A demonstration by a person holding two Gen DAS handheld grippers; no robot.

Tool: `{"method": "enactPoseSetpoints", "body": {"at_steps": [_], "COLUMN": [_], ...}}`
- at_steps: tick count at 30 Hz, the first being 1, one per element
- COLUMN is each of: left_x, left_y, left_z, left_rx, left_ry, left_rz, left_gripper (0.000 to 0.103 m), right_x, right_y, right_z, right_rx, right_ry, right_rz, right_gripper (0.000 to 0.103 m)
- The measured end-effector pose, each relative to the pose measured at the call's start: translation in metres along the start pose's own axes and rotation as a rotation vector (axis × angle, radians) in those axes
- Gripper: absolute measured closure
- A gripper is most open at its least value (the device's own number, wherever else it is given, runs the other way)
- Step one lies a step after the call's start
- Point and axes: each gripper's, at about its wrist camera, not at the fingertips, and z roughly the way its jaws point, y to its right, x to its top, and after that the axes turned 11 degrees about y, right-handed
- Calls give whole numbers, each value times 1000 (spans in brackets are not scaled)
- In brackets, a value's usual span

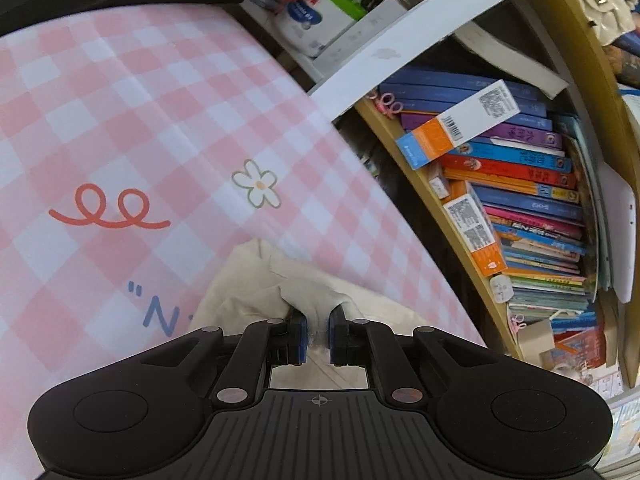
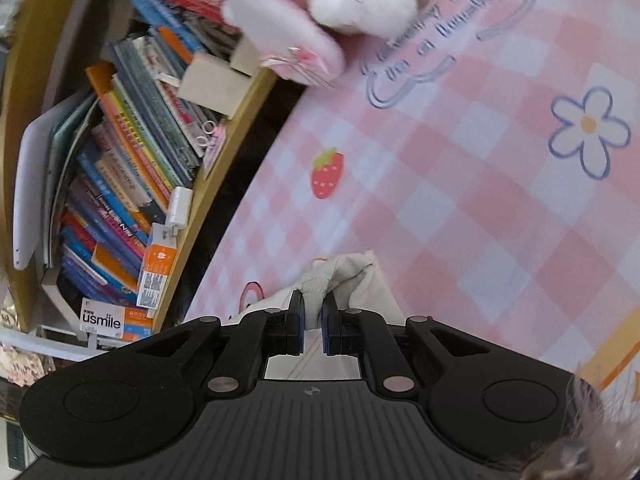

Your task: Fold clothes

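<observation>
Both grippers had a pinch on the cream garment [image 1: 320, 300]: left gripper [image 1: 318, 322] clamped on a bunched fold between its jaws, right gripper [image 2: 313, 312] clamped on a stitched hem. Cloth trailed ahead of the jaws over the pink checked mat [image 1: 120, 120]. Advice: keep both corners level and taut, lay flat, then release.

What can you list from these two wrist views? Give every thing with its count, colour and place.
cloth: one, cream, on the cover, pinched at two spots
checked cover: one, pink and white with printed flowers and a strawberry, under the cloth
bookshelf: one, yellow-brown, beside the cover's edge
books: many, mixed colours, stacked in the shelf
plush toy: one, pink and white, top of right view
left tongs: black with blue pads, shut on cloth
right tongs: same, shut on cloth
</observation>
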Motion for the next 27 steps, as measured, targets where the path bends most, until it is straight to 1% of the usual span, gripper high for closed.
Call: {"method": "enactPoseSetpoints", "body": {"at_steps": [2,3,4,5,6,7,8,9,10,12,14,16,17,19,20,21,22,23,25,27], "left_x": [1,3,3,4,4,3,3,2,2,4,8,16,19,17,17,19,22,26,28,25], "left_y": [-2,-3,-3,-2,0,2,5,9,13,16,16,6,-3,-25,-30,-31,-28,-25,-13,4], "left_z": [1,1,2,2,3,4,5,6,7,12,17,17,15,8,2,-3,-8,-14,-25,-35], "left_rx": [9,2,-14,-31,-43,-54,-56,-55,-53,-52,-53,-37,-28,-16,8,35,51,63,92,101], "left_ry": [-15,-22,-27,-30,-32,-34,-35,-36,-38,-46,-49,15,72,176,212,230,231,226,209,184], "left_rz": [-26,-44,-61,-76,-82,-84,-75,-59,-47,-50,-72,-159,-247,-486,-543,-532,-474,-405,-253,-95], "left_gripper": [89,84,73,67,56,50,48,45,43,42,42,43,43,42,41,37,36,36,36,36], "right_x": [-1,0,0,1,2,2,3,6,8,8,9,16,23,37,42,46,50,52,52,48], "right_y": [4,5,6,7,7,8,7,2,-3,-11,-18,-22,-20,-4,2,7,11,11,4,-5], "right_z": [2,3,3,4,5,6,7,7,7,10,15,23,25,23,22,20,19,16,7,-4], "right_rx": [2,3,4,9,16,23,31,38,41,42,41,39,42,51,45,32,19,12,-1,-14], "right_ry": [-8,-13,-18,-27,-37,-48,-56,-64,-71,-83,-101,-110,-81,53,88,101,114,108,83,66], "right_rz": [13,18,24,33,45,56,61,56,45,16,-9,-16,6,152,195,216,237,215,91,-49], "right_gripper": [95,95,93,91,87,81,78,72,69,60,57,57,57,58,60,61,61,61,61,61]}}
